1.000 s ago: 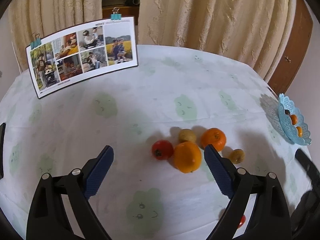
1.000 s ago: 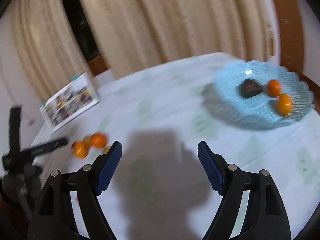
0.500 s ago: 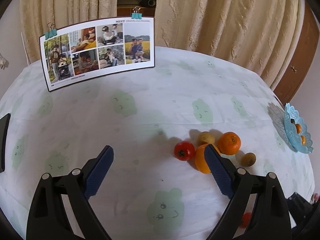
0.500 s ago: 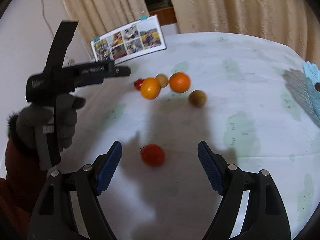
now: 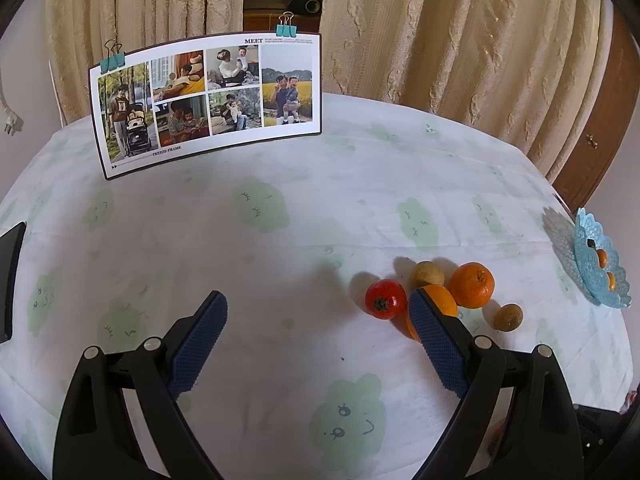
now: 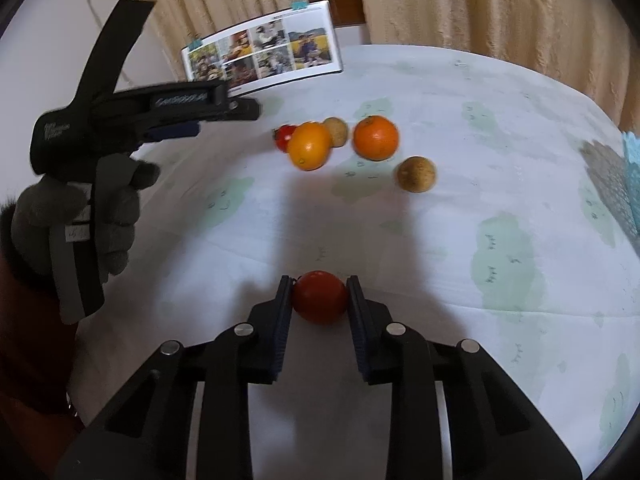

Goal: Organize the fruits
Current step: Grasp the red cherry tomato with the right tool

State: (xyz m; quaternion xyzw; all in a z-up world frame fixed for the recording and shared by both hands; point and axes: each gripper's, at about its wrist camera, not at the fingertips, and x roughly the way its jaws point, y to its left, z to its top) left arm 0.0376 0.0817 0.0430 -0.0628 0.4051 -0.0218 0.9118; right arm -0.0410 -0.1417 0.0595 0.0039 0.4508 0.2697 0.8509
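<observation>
My right gripper (image 6: 319, 282) is shut on a red tomato (image 6: 320, 300) that rests on the tablecloth, one pad pressing on each side. Beyond it lie an orange (image 6: 310, 146), a mandarin (image 6: 376, 138), a brown round fruit (image 6: 416, 174), a yellowish fruit (image 6: 338, 131) and a second tomato (image 6: 284, 136). My left gripper (image 5: 317, 300) hangs open over the cloth with nothing between its pads. Its right finger covers part of the orange (image 5: 442, 298); the second tomato (image 5: 385, 298) lies just inside that finger. A pale blue basket (image 5: 586, 276) holding small orange fruit stands at the far right.
A photo board (image 5: 208, 100) held by clips stands at the back of the table, curtains behind it. A dark flat object (image 5: 9, 280) sits at the left edge. A gloved hand (image 6: 80, 208) holds the left gripper at the left of the right wrist view.
My right gripper swung from the blue basket over to the fruit, came down around the lone red tomato and shut on it. The left gripper drifted slightly and stayed open.
</observation>
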